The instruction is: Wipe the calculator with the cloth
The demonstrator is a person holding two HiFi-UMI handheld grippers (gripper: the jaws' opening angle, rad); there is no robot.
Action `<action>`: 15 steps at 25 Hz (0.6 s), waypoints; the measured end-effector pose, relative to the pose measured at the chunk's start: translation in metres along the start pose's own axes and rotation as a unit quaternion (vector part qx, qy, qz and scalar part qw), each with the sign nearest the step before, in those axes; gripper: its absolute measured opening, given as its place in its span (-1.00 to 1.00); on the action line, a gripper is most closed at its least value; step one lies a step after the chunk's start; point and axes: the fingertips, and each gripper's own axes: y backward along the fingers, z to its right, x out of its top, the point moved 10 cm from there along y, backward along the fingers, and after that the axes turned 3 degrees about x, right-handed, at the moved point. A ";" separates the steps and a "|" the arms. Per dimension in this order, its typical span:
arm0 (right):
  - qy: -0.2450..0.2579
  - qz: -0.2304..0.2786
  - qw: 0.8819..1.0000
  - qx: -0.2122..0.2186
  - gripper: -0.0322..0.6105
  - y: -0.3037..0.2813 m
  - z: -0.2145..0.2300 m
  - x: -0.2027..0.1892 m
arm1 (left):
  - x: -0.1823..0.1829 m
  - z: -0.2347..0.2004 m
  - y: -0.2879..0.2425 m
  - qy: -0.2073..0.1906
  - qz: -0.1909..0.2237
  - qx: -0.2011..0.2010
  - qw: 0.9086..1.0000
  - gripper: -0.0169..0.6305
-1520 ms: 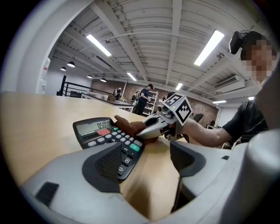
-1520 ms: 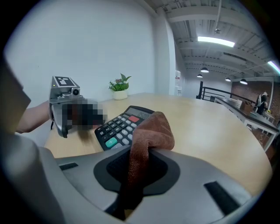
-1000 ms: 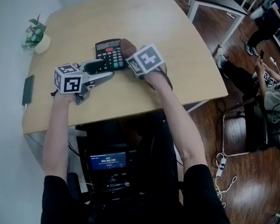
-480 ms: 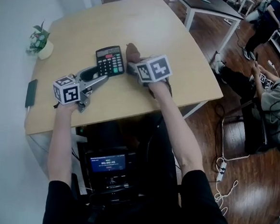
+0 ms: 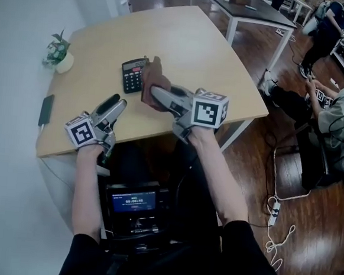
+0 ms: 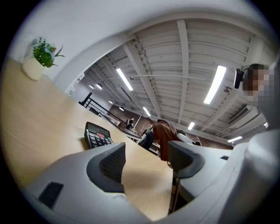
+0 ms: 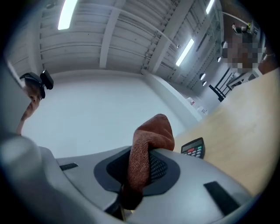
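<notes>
A black calculator (image 5: 132, 74) lies flat on the wooden table (image 5: 185, 40); it also shows in the left gripper view (image 6: 97, 134) and the right gripper view (image 7: 193, 148). My right gripper (image 5: 157, 94) is shut on a brown cloth (image 5: 154, 84), which hangs lifted just right of the calculator. In the right gripper view the cloth (image 7: 148, 146) sticks up from the closed jaws. My left gripper (image 5: 112, 107) hovers near the table's front edge, short of the calculator. Its jaws stand open, have just been closing slightly, and hold nothing between the pads (image 6: 109, 162).
A small potted plant (image 5: 59, 52) stands at the table's left corner and a dark phone (image 5: 46, 109) lies at the left edge. A device with a lit screen (image 5: 132, 201) sits below the front edge. People (image 5: 340, 111) and another table (image 5: 253, 10) are on the right.
Both grippers have drawn back toward me from the calculator. The right one has risen with the cloth, lifting it off the calculator. The left one has moved away to the front edge.
</notes>
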 end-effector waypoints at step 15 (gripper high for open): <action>0.037 0.016 0.999 -0.001 -0.74 0.064 -0.105 -0.024 | -0.026 0.098 0.028 0.082 0.091 -0.083 0.989 -0.21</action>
